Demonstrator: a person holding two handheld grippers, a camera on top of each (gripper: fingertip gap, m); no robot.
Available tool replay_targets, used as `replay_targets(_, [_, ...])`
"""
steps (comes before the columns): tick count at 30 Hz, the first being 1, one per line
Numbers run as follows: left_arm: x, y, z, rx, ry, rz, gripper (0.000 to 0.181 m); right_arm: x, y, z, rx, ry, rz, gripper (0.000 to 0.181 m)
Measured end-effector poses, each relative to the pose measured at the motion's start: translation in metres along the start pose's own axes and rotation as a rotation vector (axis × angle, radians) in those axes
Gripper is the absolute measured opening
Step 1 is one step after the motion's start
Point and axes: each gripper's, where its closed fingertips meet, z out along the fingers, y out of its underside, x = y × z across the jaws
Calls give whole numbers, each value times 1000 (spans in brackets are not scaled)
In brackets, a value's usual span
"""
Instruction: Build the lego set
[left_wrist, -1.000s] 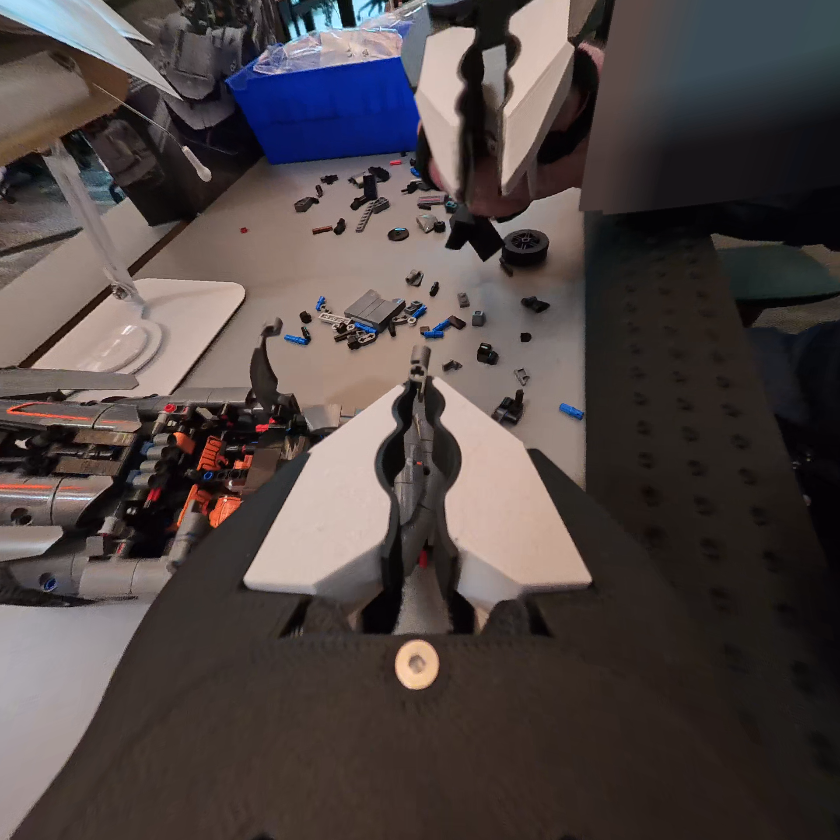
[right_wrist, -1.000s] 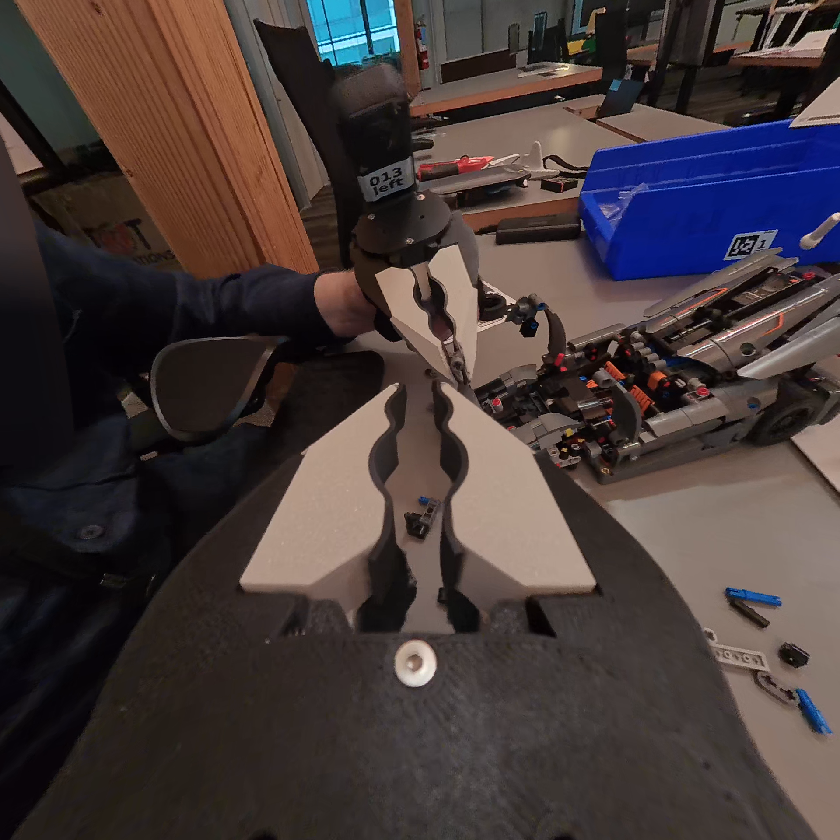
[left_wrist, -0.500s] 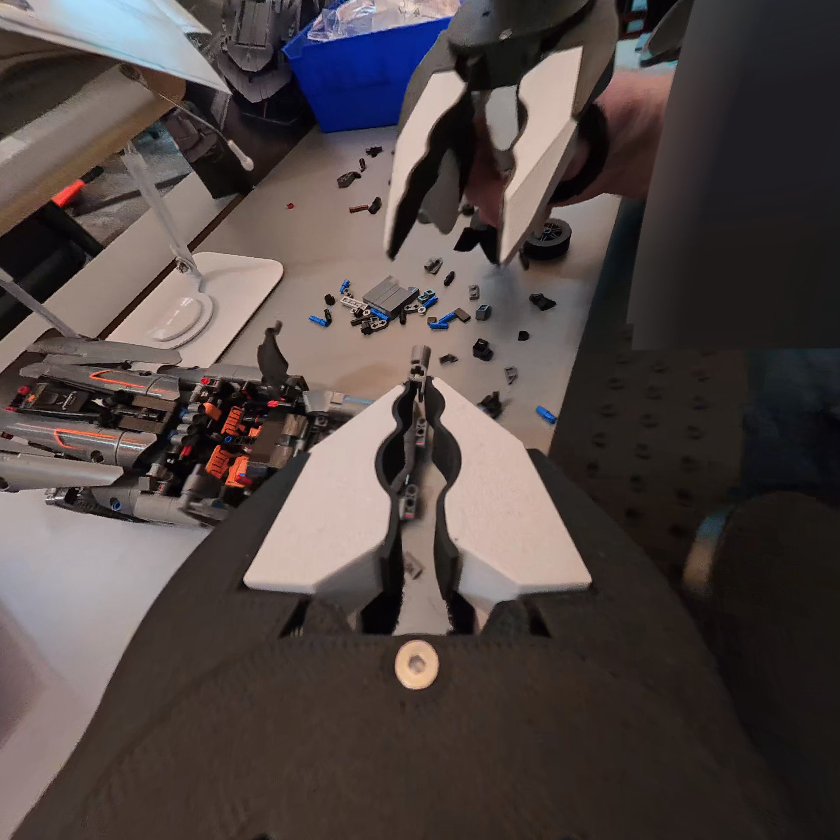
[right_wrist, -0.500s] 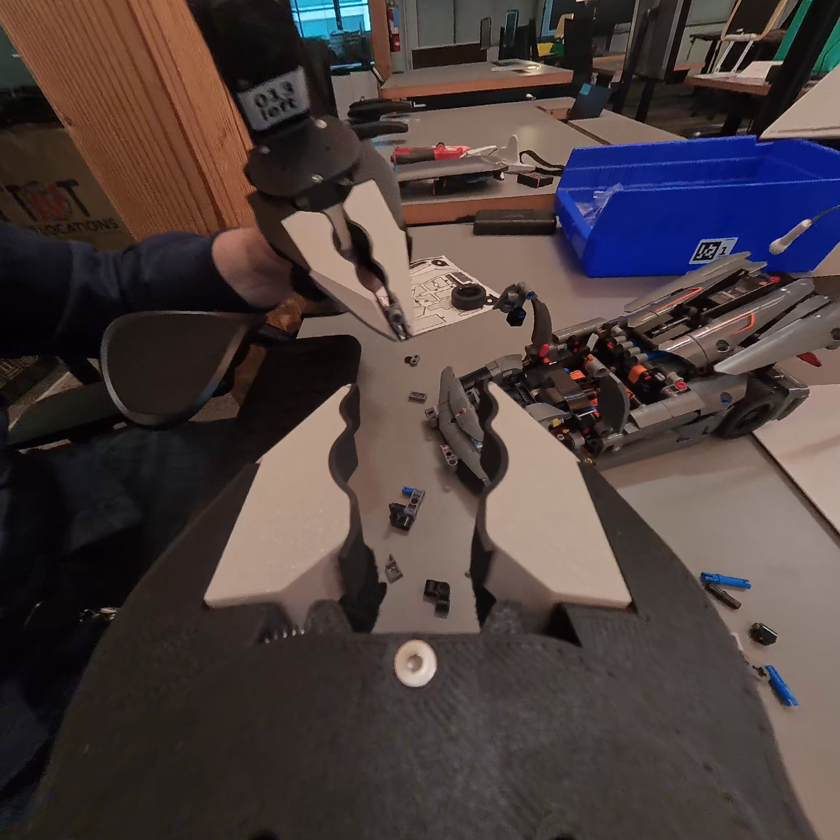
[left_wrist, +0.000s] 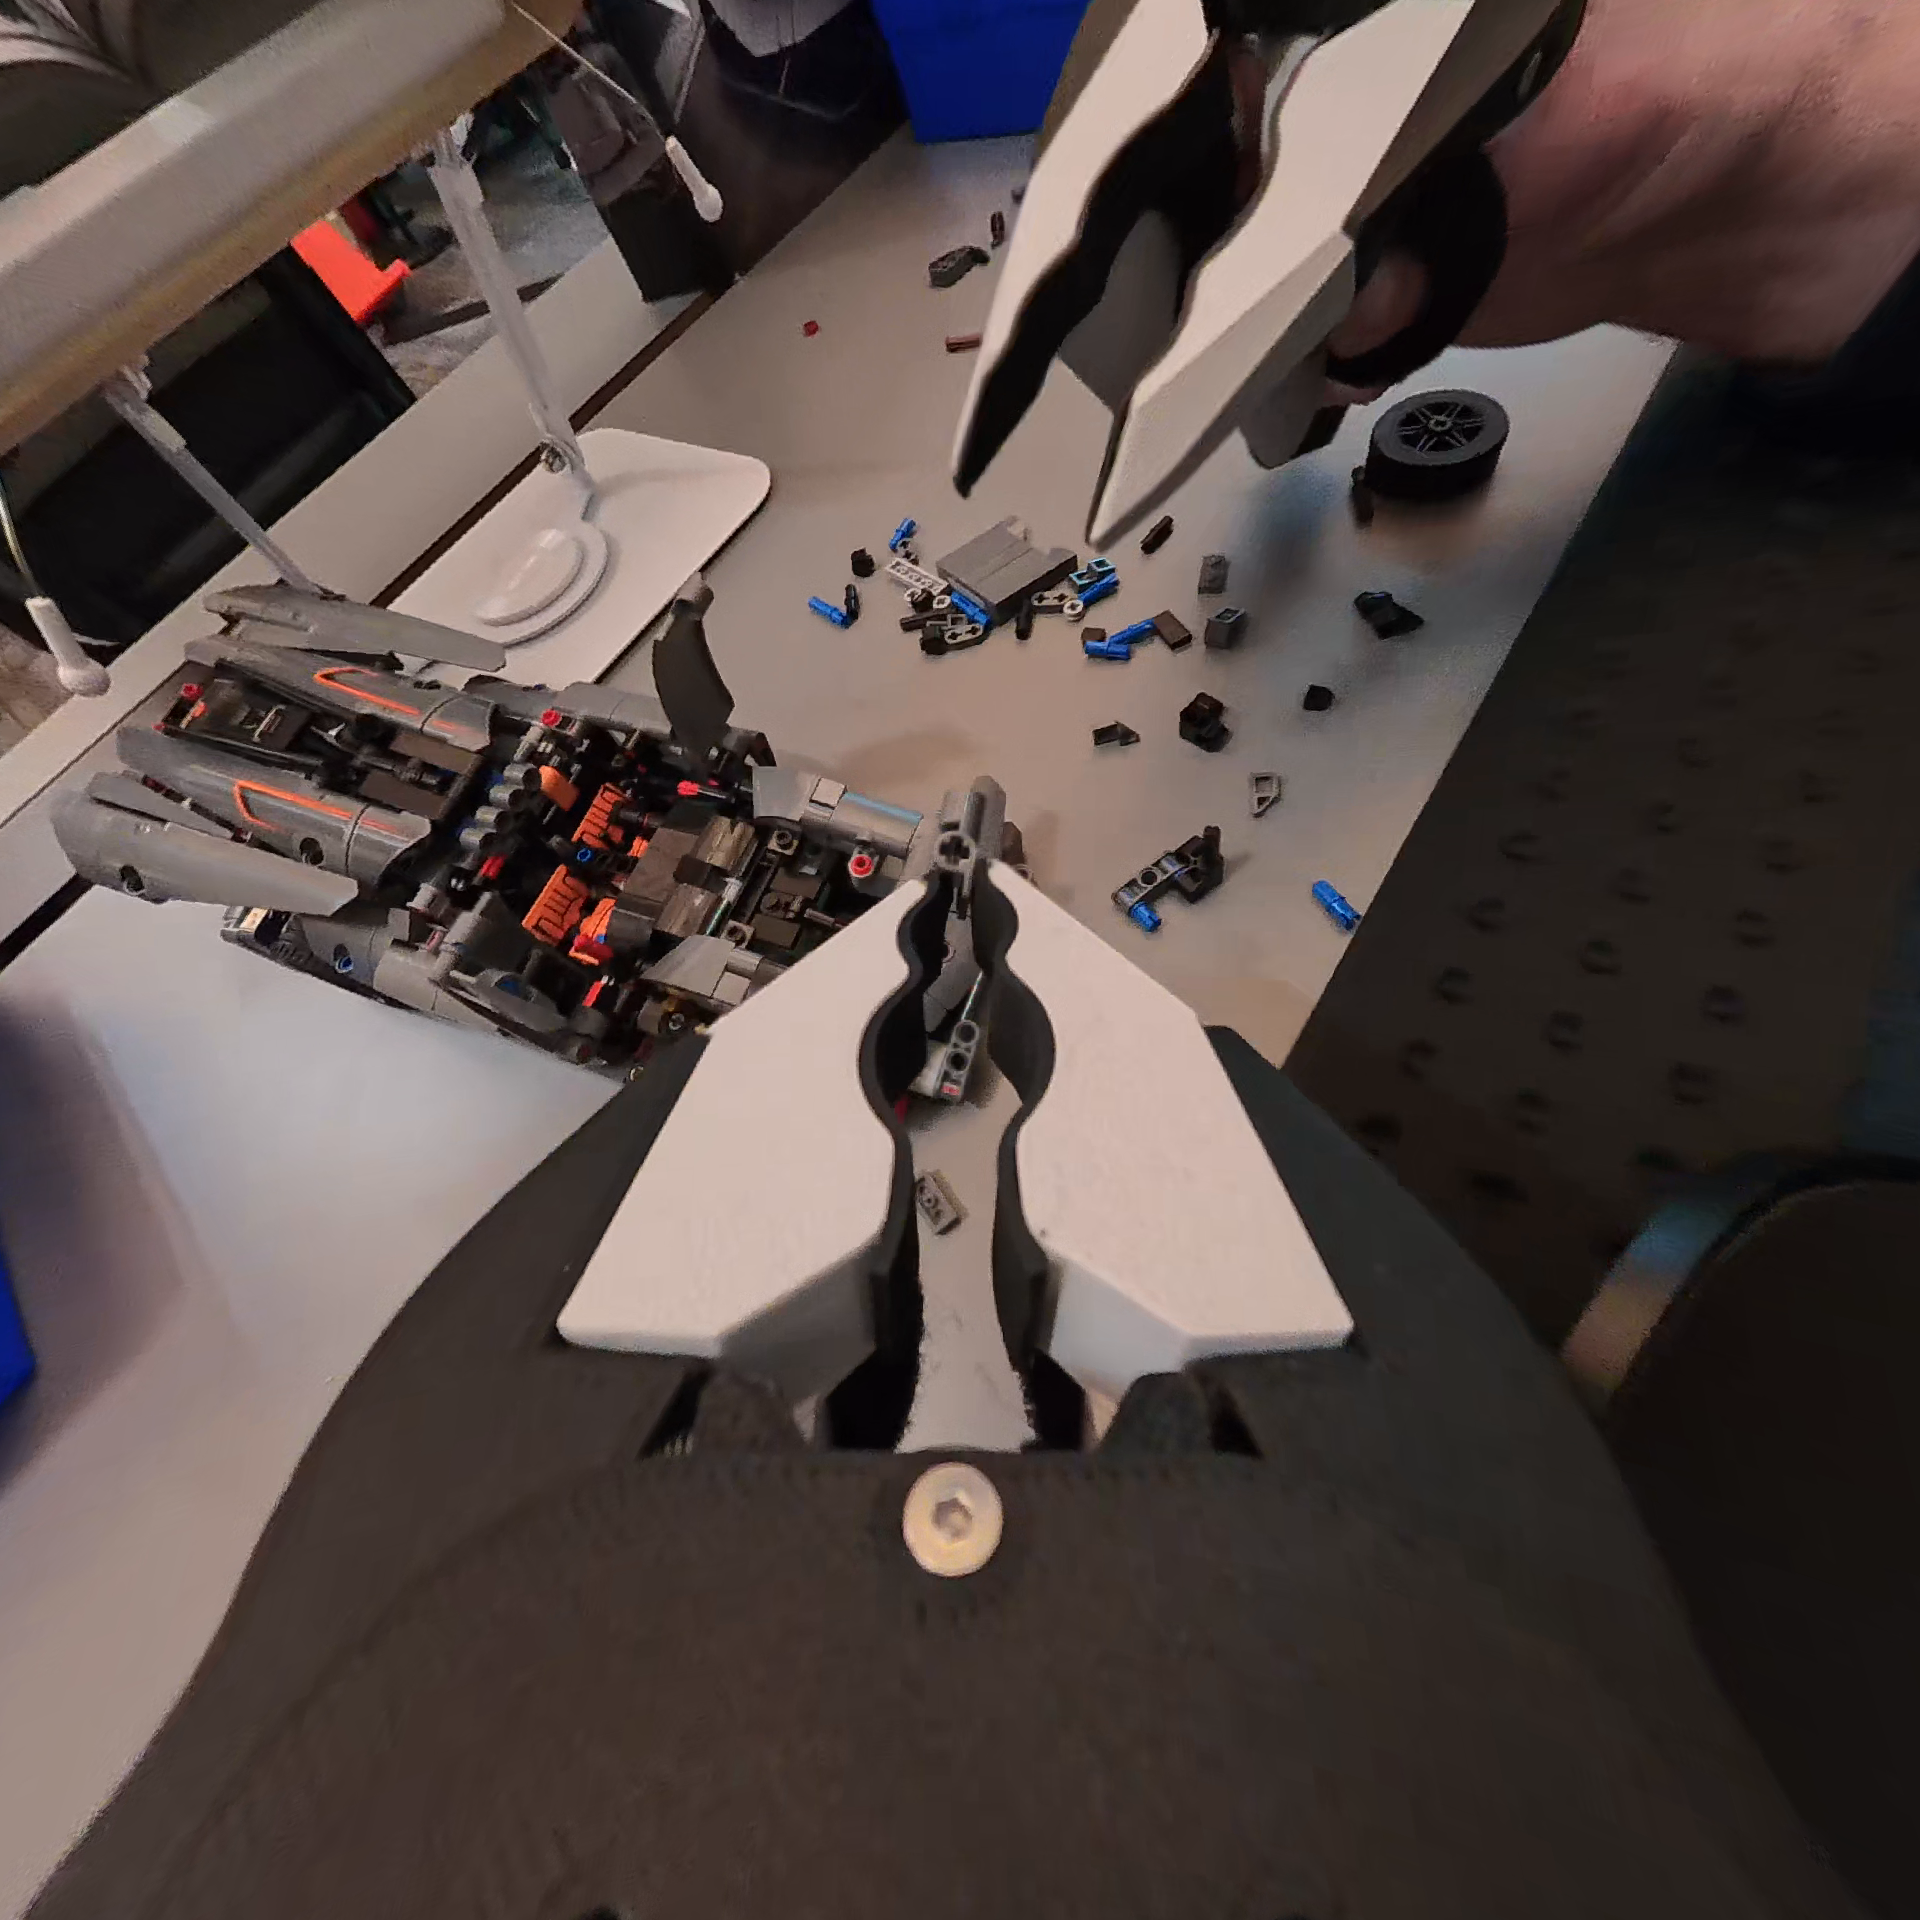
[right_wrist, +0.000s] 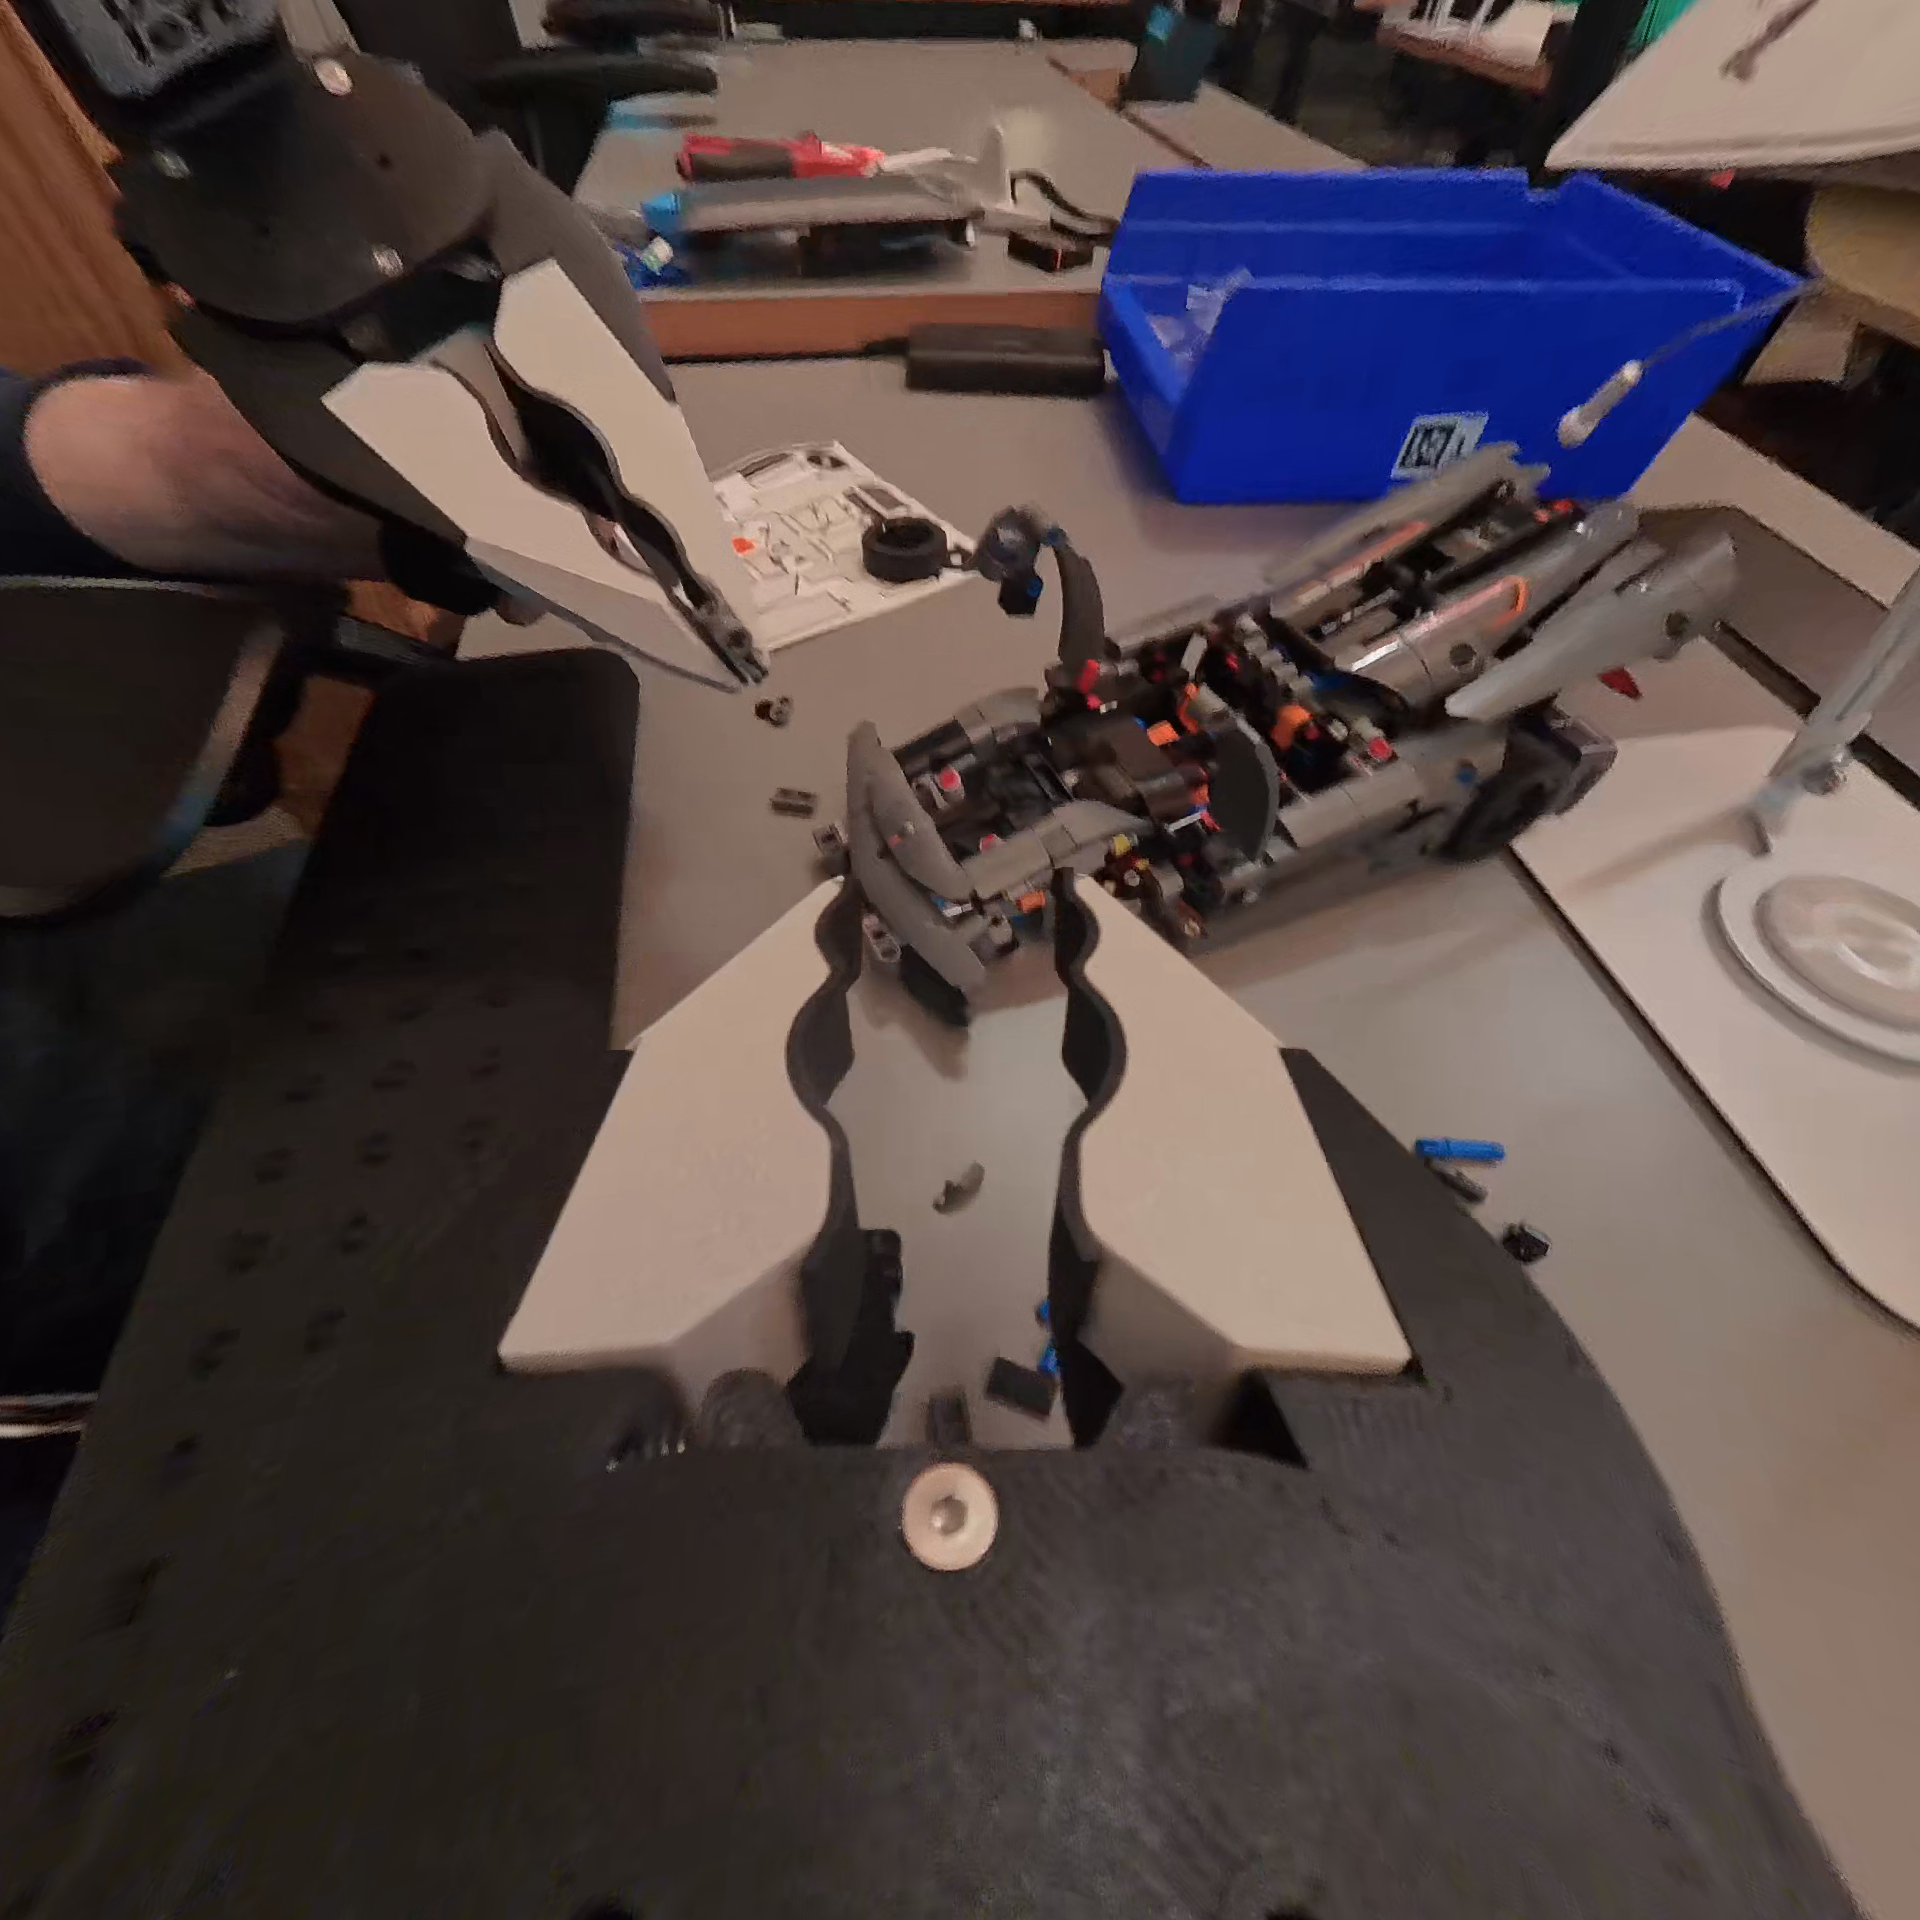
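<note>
Left tongs (left_wrist: 966, 883) are pinched tight on a thin grey lego piece (left_wrist: 964, 842); its tip pokes out past the fingertips. Right tongs (right_wrist: 951, 894) are spread wide with nothing in them. In the left wrist view they hang above a pile of small bits (left_wrist: 1023, 597).

The lego car (left_wrist: 468, 831) lies on the grey table (left_wrist: 935, 748), just beside the left tongs. It is grey with orange stripes, and its open middle shows black, red and orange parts. A curved dark part (left_wrist: 686, 675) sticks up from it. In the right wrist view the car's (right_wrist: 1247, 748) near end sits between the right tongs' tips.

The bits are black, grey and blue. A black wheel (left_wrist: 1439, 442) lies near the table's edge. A blue bin (right_wrist: 1403, 332) stands behind the car, a paper sheet (right_wrist: 821, 540) with a black ring (right_wrist: 902, 545) on it lies near, and a white stand base (left_wrist: 582, 540) sits beside the car.
</note>
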Motion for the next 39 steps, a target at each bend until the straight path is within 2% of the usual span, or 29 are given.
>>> replay_targets(1, [0, 1, 1, -2, 1, -1, 2, 1, 7, 2, -41, -2, 7, 33])
replay_targets(3, [0, 4, 3, -15, -2, 2, 2, 3, 25, 4, -155, -4, 17, 19])
replay_targets(8, [-2, 10, 6, -45, -6, 8, 2, -14, 51, 21, -355, -99, -9, 13])
replay_targets(11, [0, 9, 7, -39, 8, -1, 2, -6, 69, 23, -465, -69, -13, 12])
replay_targets(18, [2, 10, 8, -42, 27, -7, 2, 29, 88, -21, -507, 65, 70, 13])
replay_targets(30, [4, 11, 15, -57, 49, 2, 2, 27, 110, -9, -607, 49, 57, 16])
replay_targets(39, [6, 12, 16, -59, 57, 10, 2, 27, 112, -12, -603, 56, 65, 17])
